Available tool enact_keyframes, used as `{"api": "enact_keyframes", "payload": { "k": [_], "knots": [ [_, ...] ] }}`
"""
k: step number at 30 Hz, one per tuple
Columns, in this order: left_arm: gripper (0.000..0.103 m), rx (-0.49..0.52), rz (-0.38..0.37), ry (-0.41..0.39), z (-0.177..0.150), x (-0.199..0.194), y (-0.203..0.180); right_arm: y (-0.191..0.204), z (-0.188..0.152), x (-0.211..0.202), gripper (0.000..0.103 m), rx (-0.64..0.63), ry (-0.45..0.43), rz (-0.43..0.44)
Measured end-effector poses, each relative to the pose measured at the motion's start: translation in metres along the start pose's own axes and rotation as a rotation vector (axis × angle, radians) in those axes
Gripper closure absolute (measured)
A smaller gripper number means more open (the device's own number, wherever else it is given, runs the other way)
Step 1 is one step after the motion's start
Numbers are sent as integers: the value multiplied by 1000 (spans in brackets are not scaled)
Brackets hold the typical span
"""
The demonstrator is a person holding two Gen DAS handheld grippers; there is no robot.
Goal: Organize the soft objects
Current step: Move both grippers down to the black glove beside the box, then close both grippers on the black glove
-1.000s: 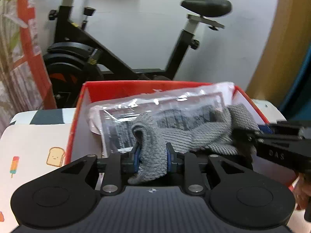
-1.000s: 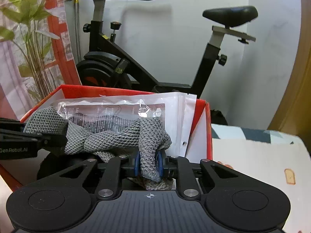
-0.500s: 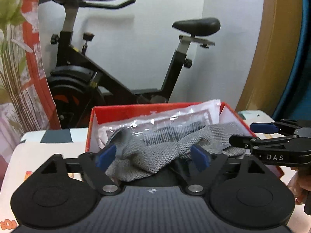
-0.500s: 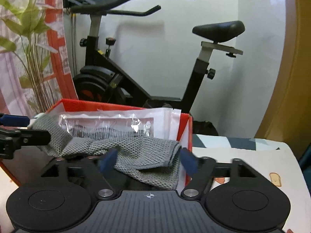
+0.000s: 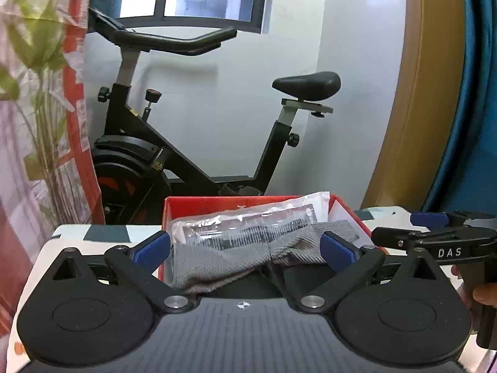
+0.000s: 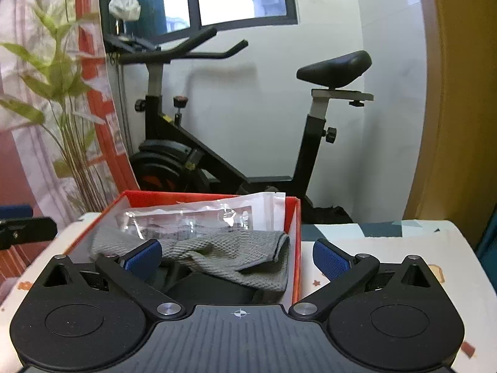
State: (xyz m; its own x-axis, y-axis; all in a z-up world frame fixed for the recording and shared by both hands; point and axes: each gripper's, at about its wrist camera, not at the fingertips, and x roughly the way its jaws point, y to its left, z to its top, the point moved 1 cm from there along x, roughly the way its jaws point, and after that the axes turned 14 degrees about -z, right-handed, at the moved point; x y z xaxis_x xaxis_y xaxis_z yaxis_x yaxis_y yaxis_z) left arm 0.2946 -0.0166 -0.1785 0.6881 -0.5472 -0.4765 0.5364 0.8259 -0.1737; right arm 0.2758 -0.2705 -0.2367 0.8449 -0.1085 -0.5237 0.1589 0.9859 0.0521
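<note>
A grey knitted cloth (image 5: 236, 256) (image 6: 236, 256) lies loose inside the red box (image 5: 217, 203) (image 6: 296, 239), draped over black items and in front of a clear plastic packet (image 5: 248, 220) (image 6: 192, 220). My left gripper (image 5: 245, 250) hangs above and in front of the box, its jaws opening wide; the blue pads (image 5: 152, 248) stand clear of the cloth. My right gripper (image 6: 237, 256) is likewise opening, pads (image 6: 329, 259) apart, nothing pressed between them. The right gripper's fingers (image 5: 435, 236) show at the left wrist view's right edge.
The box stands on a table with a patterned white cover (image 6: 388, 248). Behind it are a black exercise bike (image 5: 192, 155) (image 6: 233, 143), a white wall, a window, a leafy plant (image 6: 62, 93) at left and a yellow door frame (image 5: 428, 93) at right.
Both grippers let go of the grey cloth, opened wide, and pulled back and up. The cloth dropped flat into the red box.
</note>
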Motion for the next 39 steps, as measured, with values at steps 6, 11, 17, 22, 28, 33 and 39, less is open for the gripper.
{"api": "enact_keyframes", "payload": {
  "k": [6, 11, 17, 22, 28, 33, 39],
  "knots": [
    [0, -31, 2, -39, -21, -33, -3, -1, -20, -26, 0, 2, -28, 10],
    [0, -53, 17, -40, -48, -51, -1, -3, -41, -44, 0, 14, -50, 13],
    [0, -78, 40, -12, -87, -65, 7, -6, -75, -58, 0, 20, -66, 15],
    [0, -118, 45, 49, -119, -57, 19, 2, -106, -45, 3, -3, -1, 35],
    [2, -191, 14, 112, -142, -33, 35, 22, -139, -12, 13, -5, 124, 77],
    [8, -244, 0, 144, -153, -9, 46, 45, -160, 13, 14, -46, 197, 111],
    [22, -306, -18, 155, -159, 12, 58, 59, -169, 31, 18, -74, 240, 134]
  ]
}}
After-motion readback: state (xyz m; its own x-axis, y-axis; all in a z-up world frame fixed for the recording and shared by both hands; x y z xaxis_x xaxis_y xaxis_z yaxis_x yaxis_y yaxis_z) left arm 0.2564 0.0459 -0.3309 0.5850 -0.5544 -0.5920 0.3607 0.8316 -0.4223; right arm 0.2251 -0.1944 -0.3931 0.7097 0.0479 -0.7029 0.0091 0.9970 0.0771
